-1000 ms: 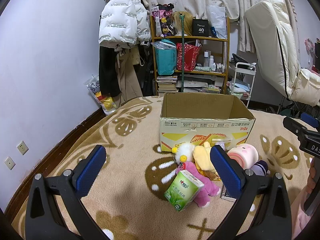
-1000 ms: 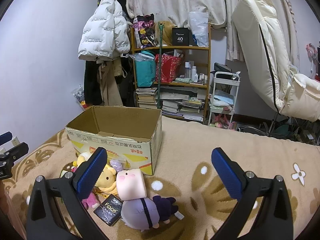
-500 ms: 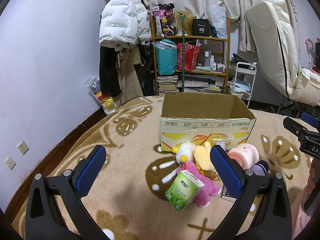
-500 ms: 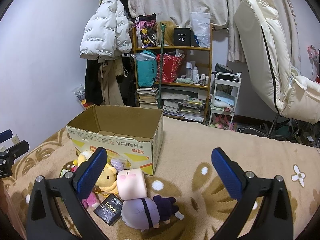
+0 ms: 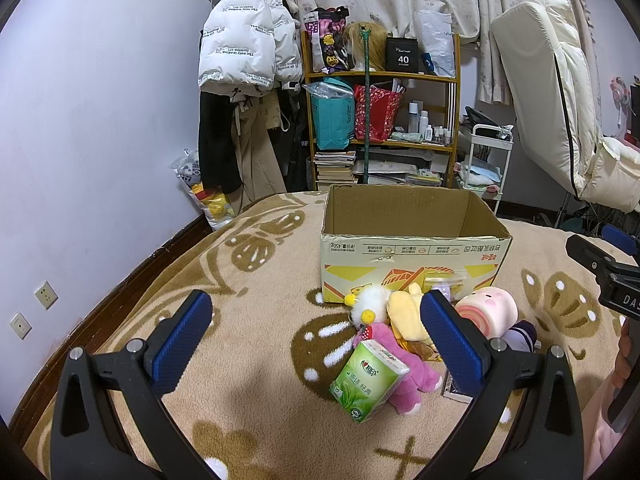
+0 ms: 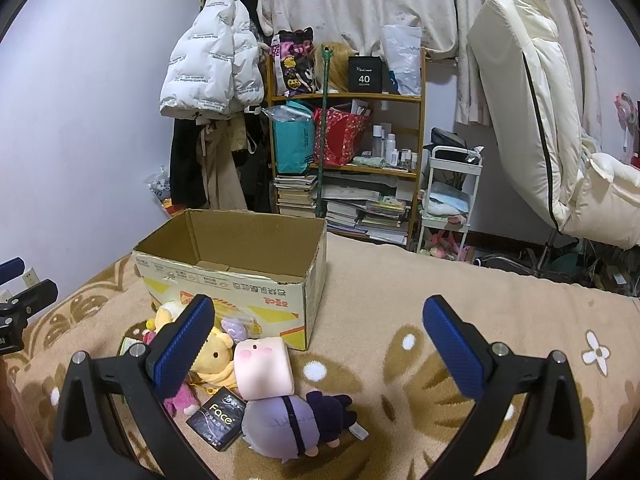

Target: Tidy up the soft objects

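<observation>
Sensibly, with both the left tongs [image 5: 316, 332] and right tongs [image 6: 318, 338] spread wide and empty, start on the pink marshmallow plush [image 6: 262, 368] lying just ahead-left of the right tongs, squeeze its middle, then lift it over the cardboard box [image 6: 240, 276] rim beyond.

Even indoor light is filling both sharp views; fisheye bending is curving the edges, and black corners are framing them.
</observation>
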The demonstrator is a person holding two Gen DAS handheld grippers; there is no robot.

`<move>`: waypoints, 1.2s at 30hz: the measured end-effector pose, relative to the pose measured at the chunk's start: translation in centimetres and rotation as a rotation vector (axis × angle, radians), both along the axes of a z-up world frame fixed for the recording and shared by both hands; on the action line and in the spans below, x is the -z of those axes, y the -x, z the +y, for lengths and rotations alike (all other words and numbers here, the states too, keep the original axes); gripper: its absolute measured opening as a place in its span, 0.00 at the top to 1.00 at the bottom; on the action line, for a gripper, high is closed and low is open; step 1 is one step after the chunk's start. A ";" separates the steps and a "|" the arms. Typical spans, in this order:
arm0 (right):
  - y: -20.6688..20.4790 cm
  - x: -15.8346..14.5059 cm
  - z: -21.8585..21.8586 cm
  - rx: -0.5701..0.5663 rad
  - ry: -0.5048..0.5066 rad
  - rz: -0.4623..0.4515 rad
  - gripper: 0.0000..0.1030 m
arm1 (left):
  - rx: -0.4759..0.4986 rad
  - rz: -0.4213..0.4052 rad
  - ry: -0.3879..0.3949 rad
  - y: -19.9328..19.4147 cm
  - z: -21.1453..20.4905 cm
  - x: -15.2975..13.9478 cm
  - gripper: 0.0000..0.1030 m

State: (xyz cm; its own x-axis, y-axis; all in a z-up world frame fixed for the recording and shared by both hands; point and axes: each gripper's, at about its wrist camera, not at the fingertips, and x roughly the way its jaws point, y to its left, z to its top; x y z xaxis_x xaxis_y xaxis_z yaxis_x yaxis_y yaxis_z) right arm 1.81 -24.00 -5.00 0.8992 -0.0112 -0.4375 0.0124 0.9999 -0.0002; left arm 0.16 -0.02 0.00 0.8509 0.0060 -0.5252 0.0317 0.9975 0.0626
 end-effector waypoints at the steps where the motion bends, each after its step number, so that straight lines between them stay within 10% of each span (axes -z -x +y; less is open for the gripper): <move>1: 0.0 -0.1 -0.1 -0.001 0.000 0.000 0.00 | 0.000 0.000 0.000 0.0 0.0 0.0 0.01; 36: 0.1 0.1 0.5 -0.003 0.009 -0.005 0.00 | -0.002 0.005 -0.004 0.0 0.1 0.4 0.01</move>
